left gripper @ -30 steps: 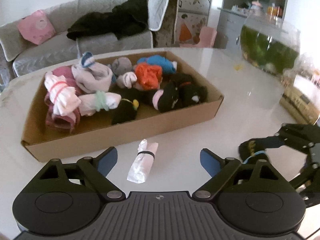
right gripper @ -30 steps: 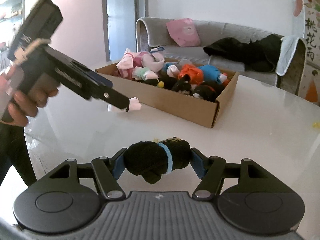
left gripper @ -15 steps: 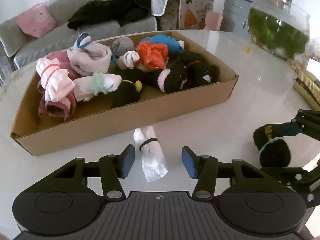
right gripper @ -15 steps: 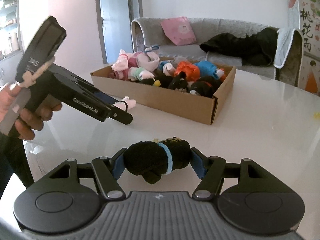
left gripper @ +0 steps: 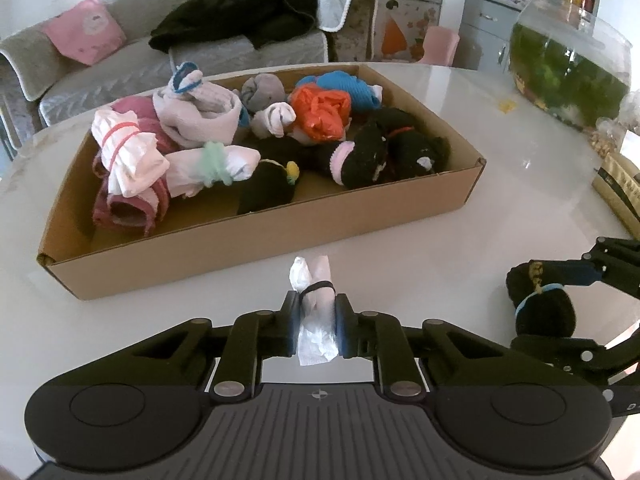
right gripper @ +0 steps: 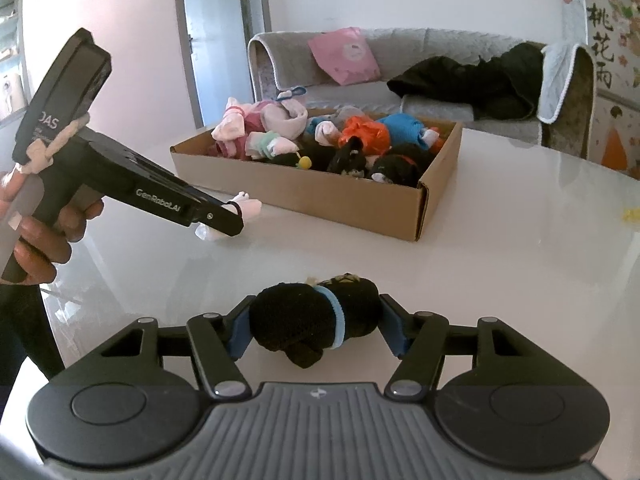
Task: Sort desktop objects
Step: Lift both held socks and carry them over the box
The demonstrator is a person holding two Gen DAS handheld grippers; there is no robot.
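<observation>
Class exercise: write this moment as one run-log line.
left gripper: just closed on white sock roll | right gripper: closing on black sock roll | cardboard box: full of socks

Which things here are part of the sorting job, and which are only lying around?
Part of the job:
- white sock roll, in the left gripper
- black sock roll, in the right gripper
- cardboard box of sock rolls

Only lying around:
- fish bowl
- sofa
- pink cushion
</observation>
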